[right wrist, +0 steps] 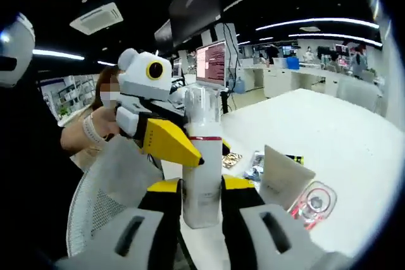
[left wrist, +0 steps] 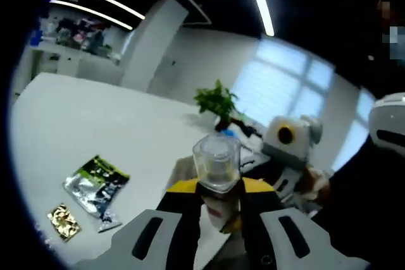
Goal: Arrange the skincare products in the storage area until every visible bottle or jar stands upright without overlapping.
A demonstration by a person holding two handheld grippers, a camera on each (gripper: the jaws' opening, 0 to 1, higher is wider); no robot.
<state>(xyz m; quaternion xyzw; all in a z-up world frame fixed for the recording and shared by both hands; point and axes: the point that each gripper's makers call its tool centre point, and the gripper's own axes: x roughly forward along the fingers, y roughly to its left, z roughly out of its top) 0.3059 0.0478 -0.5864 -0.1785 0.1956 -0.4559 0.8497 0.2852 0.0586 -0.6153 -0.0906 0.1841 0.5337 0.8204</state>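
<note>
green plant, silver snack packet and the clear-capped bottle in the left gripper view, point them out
green plant [left wrist: 216, 100]: left gripper view, on its leaves
silver snack packet [left wrist: 95, 184]: left gripper view, on the middle of the foil
clear-capped bottle [left wrist: 216, 161]: left gripper view, on its clear cap

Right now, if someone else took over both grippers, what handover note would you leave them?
Left gripper: shut on a clear-capped bottle, held up above the white table.
Right gripper: shut on a tall white bottle, upright, the left gripper close behind it.
On the table: foil sachets, a white card, a clear round item.
Done: both bottles picked up.
Left: stand each upright, apart, in the storage area.
</note>
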